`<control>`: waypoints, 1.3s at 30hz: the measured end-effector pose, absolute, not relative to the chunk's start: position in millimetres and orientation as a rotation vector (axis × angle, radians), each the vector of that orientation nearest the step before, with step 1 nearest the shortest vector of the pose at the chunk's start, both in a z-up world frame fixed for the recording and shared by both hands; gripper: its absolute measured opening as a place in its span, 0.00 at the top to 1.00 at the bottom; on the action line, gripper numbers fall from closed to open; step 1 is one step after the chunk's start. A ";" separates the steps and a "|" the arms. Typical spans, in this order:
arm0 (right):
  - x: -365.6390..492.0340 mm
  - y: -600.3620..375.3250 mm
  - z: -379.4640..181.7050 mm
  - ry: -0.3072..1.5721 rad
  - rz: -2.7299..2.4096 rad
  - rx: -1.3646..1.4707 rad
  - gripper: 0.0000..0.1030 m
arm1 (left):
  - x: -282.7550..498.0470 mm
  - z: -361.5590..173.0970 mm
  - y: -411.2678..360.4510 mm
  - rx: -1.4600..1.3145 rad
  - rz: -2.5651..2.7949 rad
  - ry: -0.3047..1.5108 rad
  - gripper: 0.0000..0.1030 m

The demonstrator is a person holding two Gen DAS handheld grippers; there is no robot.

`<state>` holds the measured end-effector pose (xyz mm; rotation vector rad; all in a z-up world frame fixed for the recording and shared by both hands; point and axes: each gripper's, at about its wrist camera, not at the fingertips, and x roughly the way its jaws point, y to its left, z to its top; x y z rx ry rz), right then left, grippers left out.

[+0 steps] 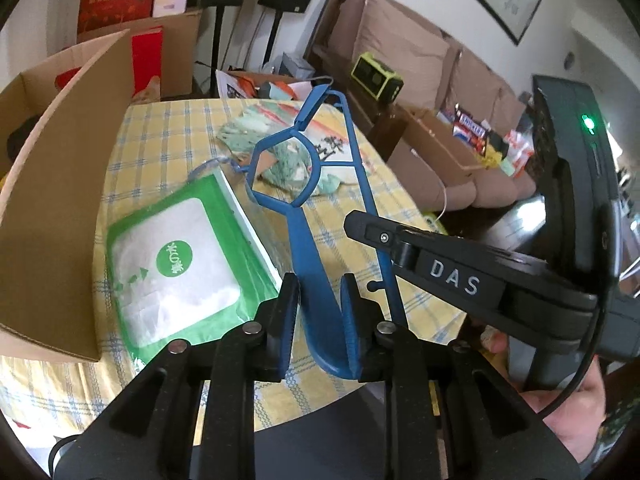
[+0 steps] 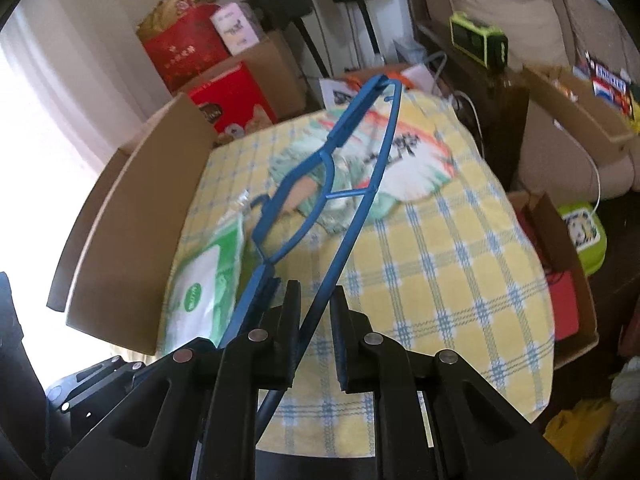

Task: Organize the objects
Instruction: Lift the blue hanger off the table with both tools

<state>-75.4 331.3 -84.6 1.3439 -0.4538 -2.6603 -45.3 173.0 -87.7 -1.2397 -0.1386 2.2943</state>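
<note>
1. Blue hanger (image 1: 316, 240) held up off the table (image 1: 420, 304), its far end pointing toward the sofa (image 1: 400, 40).
2. Left gripper (image 1: 318, 300) clamped on the hanger's wide curved end, a finger on each side of the blue plastic.
3. Right gripper (image 2: 316, 312) set around the hanger's (image 2: 352, 184) thin straight bar; bar lying against the left finger (image 2: 292, 312), a gap showing toward the right one, so spread apart rather than pinching.
4. In the left wrist view, right gripper's (image 1: 354, 222) tip touching the thin bar just beyond the left gripper.
5. Under the hanger, a yellow and blue checked cloth (image 2: 440, 280) covering the table.
6. Green and white wipes pack (image 1: 180, 264) flat on the cloth, left of the hanger, just beside an open cardboard box (image 1: 60, 208).
7. Printed plastic bag (image 2: 400, 168) lying farther back on the cloth, beneath the hanger's middle.
8. Second cardboard box (image 2: 576, 120) with snack packets off to the right, by the sofa.
</note>
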 end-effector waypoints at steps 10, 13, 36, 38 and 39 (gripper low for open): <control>-81.1 311.3 -64.0 -0.389 -2.699 1.231 0.89 | -55.8 -69.3 150.7 -1.226 2.319 -0.245 0.98; -84.0 308.9 -59.0 -0.371 -2.700 1.218 0.91 | -64.1 -85.9 140.9 -1.304 2.276 -0.344 0.75; -79.4 306.5 -76.7 -0.437 -2.623 1.273 0.91 | -86.0 -134.3 148.0 -1.384 2.161 -0.429 0.83; -78.8 305.9 -77.7 -0.411 -2.645 1.268 0.89 | -83.7 -129.7 146.4 -1.354 2.204 -0.420 0.84; -78.7 306.5 -78.3 -0.411 -2.646 1.269 0.88 | -81.2 -124.3 145.5 -1.322 2.243 -0.400 0.84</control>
